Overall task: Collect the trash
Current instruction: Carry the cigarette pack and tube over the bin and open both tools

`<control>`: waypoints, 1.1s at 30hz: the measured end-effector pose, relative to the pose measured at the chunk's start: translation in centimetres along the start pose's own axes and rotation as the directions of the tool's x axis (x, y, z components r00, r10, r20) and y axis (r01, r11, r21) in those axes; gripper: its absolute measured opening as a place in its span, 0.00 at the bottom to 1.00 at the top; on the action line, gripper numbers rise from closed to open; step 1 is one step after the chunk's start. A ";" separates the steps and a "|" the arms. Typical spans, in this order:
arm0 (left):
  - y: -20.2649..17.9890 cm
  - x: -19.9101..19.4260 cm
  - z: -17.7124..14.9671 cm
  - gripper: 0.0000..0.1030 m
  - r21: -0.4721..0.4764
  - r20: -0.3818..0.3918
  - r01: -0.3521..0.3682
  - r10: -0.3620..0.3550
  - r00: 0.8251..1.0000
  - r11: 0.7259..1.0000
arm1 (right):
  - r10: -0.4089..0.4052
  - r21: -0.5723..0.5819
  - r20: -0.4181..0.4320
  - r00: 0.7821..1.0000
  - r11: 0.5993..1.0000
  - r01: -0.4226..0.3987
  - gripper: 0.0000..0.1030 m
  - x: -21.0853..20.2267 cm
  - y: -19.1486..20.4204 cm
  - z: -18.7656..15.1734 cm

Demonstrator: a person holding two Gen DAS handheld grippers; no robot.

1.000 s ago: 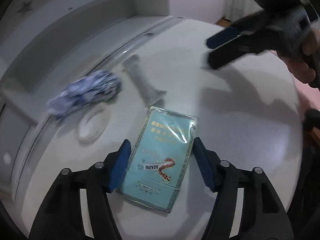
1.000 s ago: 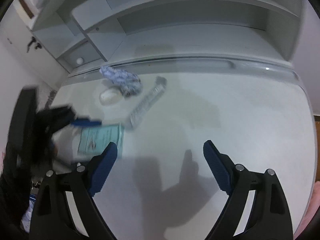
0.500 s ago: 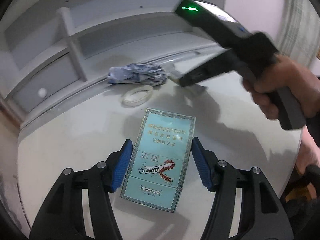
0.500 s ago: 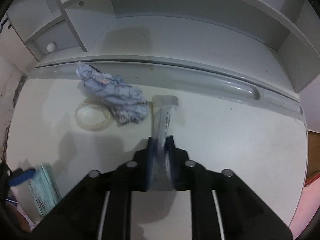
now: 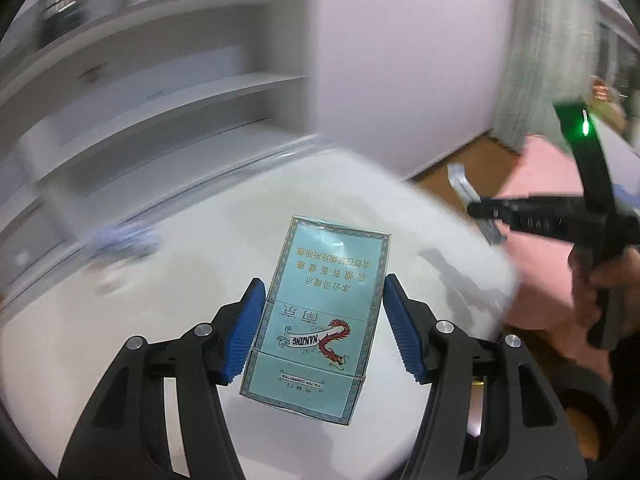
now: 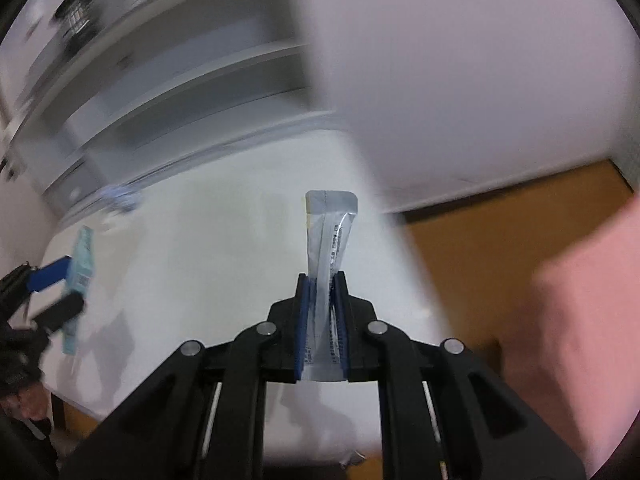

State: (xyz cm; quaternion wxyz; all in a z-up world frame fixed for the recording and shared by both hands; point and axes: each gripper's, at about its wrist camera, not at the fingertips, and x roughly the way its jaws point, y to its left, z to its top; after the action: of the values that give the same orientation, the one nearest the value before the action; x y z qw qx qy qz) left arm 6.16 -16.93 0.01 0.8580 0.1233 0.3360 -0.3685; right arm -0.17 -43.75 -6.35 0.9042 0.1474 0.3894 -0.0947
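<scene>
A teal cigarette pack with a red dragon print hangs above the white table, and my left gripper is shut on its long sides. My right gripper is shut on the lower end of a silver stick sachet, which stands upright between the blue pads, off the table. In the left wrist view the right gripper holds the sachet past the table's right edge. In the right wrist view the left gripper with the pack is at the far left.
A crumpled blue paper, blurred, lies near the table's back edge, below a white shelf unit. Right of the table are wooden floor and a pink cover. A hand grips the right tool's handle.
The right gripper shut on the sachet, lifted it off the table and swung right. The left gripper raised the pack and turned right too. The paper and white ring stay on the table.
</scene>
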 end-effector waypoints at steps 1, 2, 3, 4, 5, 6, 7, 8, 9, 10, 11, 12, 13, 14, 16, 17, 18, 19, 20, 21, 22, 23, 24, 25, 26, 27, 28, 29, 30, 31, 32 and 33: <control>-2.3 0.6 0.4 0.58 0.025 0.018 0.028 -0.028 0.999 0.999 | -0.040 0.047 0.010 0.999 0.998 0.039 0.13 -1.1 -3.2 -1.3; -5.0 1.2 0.8 0.58 0.053 0.035 0.063 -0.065 0.997 0.997 | -0.070 0.085 0.014 0.997 0.994 0.068 0.13 -2.0 -5.7 -2.4; -6.9 1.4 1.1 0.58 0.068 0.038 0.091 -0.094 0.995 0.993 | -0.097 0.127 0.017 0.995 0.987 0.094 0.13 -2.8 -8.2 -3.8; -9.2 2.2 1.4 0.58 0.085 0.034 0.132 -0.135 0.990 0.988 | -0.130 0.175 0.012 0.991 0.976 0.126 0.13 -3.4 -11.1 -5.3; -11.1 2.7 1.5 0.58 0.100 0.029 0.167 -0.170 0.985 0.981 | -0.156 0.209 0.005 0.988 0.966 0.151 0.13 -3.9 -13.2 -6.5; -13.6 3.5 1.7 0.58 0.125 0.024 0.203 -0.207 0.978 0.971 | -0.177 0.247 -0.001 0.984 0.954 0.171 0.13 -4.3 -15.4 -7.8; -15.9 4.1 1.8 0.58 0.152 0.022 0.229 -0.234 0.972 0.962 | -0.193 0.288 -0.009 0.981 0.939 0.187 0.13 -4.6 -17.8 -9.4; -17.7 4.6 1.7 0.58 0.177 0.021 0.246 -0.253 0.967 0.953 | -0.211 0.325 -0.021 0.977 0.923 0.207 0.13 -4.7 -19.8 -10.9; -19.9 5.3 1.6 0.58 0.204 0.019 0.268 -0.277 0.961 0.942 | -0.224 0.348 -0.032 0.974 0.911 0.221 0.13 -4.6 -21.1 -11.9; -21.8 6.0 1.5 0.58 0.222 0.016 0.291 -0.302 0.953 0.931 | -0.237 0.376 -0.048 0.970 0.896 0.238 0.13 -4.5 -22.9 -13.4; -23.2 6.7 1.3 0.58 0.233 0.010 0.306 -0.317 0.948 0.923 | -0.241 0.397 -0.063 0.969 0.885 0.246 0.13 -4.3 -24.2 -14.5; -24.7 7.8 1.1 0.58 0.242 -0.002 0.324 -0.334 0.943 0.915 | -0.242 0.416 -0.080 0.967 0.873 0.253 0.13 -3.8 -25.4 -15.6; -26.1 9.0 0.7 0.58 0.250 -0.018 0.339 -0.346 0.938 0.907 | -0.239 0.435 -0.094 0.966 0.864 0.256 0.13 -3.2 -26.2 -16.9; -27.1 9.8 0.4 0.58 0.254 -0.027 0.348 -0.353 0.935 0.903 | -0.233 0.448 -0.104 0.967 0.857 0.255 0.13 -2.7 -27.0 -18.0; -28.9 12.6 -0.7 0.58 0.264 -0.058 0.364 -0.362 0.930 0.893 | -0.218 0.478 -0.135 0.967 0.840 0.256 0.13 -1.5 -28.9 -20.1; -29.6 13.9 -1.3 0.58 0.264 -0.077 0.372 -0.364 0.928 0.890 | -0.210 0.488 -0.144 0.967 0.835 0.254 0.13 -0.8 -29.4 -20.7; -30.2 15.5 -2.1 0.58 0.260 -0.104 0.375 -0.360 0.927 0.890 | -0.205 0.494 -0.154 0.966 0.831 0.256 0.13 -0.2 -29.8 -21.4; -30.8 17.3 -2.8 0.58 0.250 -0.136 0.381 -0.357 0.924 0.890 | -0.199 0.497 -0.168 0.965 0.829 0.258 0.13 0.7 -29.9 -22.2; -30.9 19.0 -3.4 0.58 0.241 -0.159 0.390 -0.361 0.919 0.889 | -0.200 0.497 -0.177 0.964 0.827 0.263 0.13 1.4 -30.3 -22.7; -31.5 21.2 -4.7 0.58 0.245 -0.184 0.385 -0.347 0.920 0.890 | -0.203 0.499 -0.186 0.961 0.824 0.270 0.13 2.0 -30.5 -23.3; -32.0 22.4 -5.6 0.58 0.250 -0.207 0.372 -0.326 0.922 0.894 | -0.188 0.504 -0.205 0.961 0.821 0.268 0.13 2.5 -30.9 -24.1; -32.1 24.2 -6.4 0.58 0.246 -0.237 0.368 -0.312 0.920 0.897 | -0.169 0.510 -0.223 0.960 0.819 0.263 0.13 3.3 -30.9 -24.8; -32.4 26.0 -7.6 0.58 0.229 -0.274 0.370 -0.305 0.912 0.900 | -0.157 0.515 -0.234 0.960 0.817 0.259 0.13 3.9 -30.7 -25.0; -32.7 27.6 -8.7 0.58 0.200 -0.310 0.370 -0.299 0.902 0.907 | -0.141 0.520 -0.246 0.959 0.816 0.253 0.13 4.5 -30.8 -25.5; -32.5 29.4 -9.8 0.58 0.163 -0.347 0.371 -0.299 0.889 0.914 | -0.129 0.523 -0.258 0.957 0.814 0.251 0.13 4.7 -30.9 -26.0; -32.5 30.2 -10.4 0.58 0.144 -0.365 0.362 -0.291 0.885 0.921 | -0.117 0.527 -0.280 0.953 0.811 0.254 0.13 5.4 -31.0 -26.6; -32.2 31.5 -11.3 0.58 0.129 -0.382 0.347 -0.277 0.882 0.929 | -0.110 0.530 -0.293 0.950 0.809 0.256 0.13 6.1 -30.8 -26.9; -32.1 32.6 -12.1 0.58 0.118 -0.404 0.332 -0.260 0.877 0.936 | -0.101 0.530 -0.306 0.947 0.808 0.257 0.13 6.4 -30.7 -27.3; -32.1 33.5 -12.8 0.58 0.108 -0.420 0.324 -0.252 0.872 0.940 | -0.094 0.526 -0.314 0.945 0.811 0.256 0.13 6.6 -30.7 -27.6; -31.8 33.8 -13.6 0.58 0.103 -0.431 0.318 -0.246 0.868 0.943 | -0.090 0.520 -0.318 0.944 0.816 0.253 0.13 6.9 -30.4 -27.8; -32.1 34.2 -14.1 0.58 0.103 -0.442 0.312 -0.238 0.865 0.944 | -0.086 0.515 -0.323 0.942 0.819 0.251 0.13 7.2 -30.4 -27.9; -32.1 34.7 -14.6 0.58 0.111 -0.452 0.310 -0.230 0.862 0.944 | -0.082 0.513 -0.332 0.940 0.820 0.253 0.13 7.4 -30.3 -28.1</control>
State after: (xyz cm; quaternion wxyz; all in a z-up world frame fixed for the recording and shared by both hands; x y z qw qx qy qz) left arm -6.45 -51.69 -32.82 0.6865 0.2306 0.4974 -0.4775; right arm -22.80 -63.06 -35.96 0.7435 0.3770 0.4878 -0.2592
